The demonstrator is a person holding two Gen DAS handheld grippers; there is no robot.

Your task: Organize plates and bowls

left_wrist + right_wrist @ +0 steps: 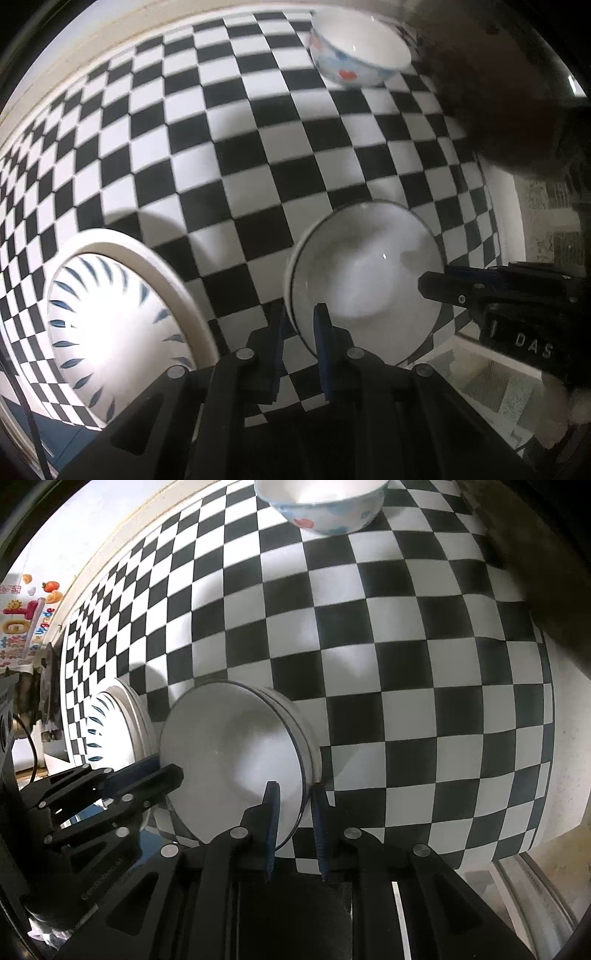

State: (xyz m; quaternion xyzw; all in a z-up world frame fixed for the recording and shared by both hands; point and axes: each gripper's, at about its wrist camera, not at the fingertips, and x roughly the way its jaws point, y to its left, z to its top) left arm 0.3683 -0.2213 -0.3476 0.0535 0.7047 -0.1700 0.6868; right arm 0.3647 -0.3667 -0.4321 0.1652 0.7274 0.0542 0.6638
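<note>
1. Both claws are gripping the white bowl (364,273) by opposite rims: left claw (300,325), right claw (294,805).
2. It is hanging over the checkered bench (258,155), the striped plate (110,325) lying just to its left.

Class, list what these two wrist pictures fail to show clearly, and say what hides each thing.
1. White bowl: left wrist view, near rim hidden behind left gripper.
2. Painted bowl: right wrist view, top cut off by the picture's edge.
3. Striped plate: left wrist view, centre washed out by glare.
4. Right gripper: whether its pads actually touch the rim is unclear.
</note>
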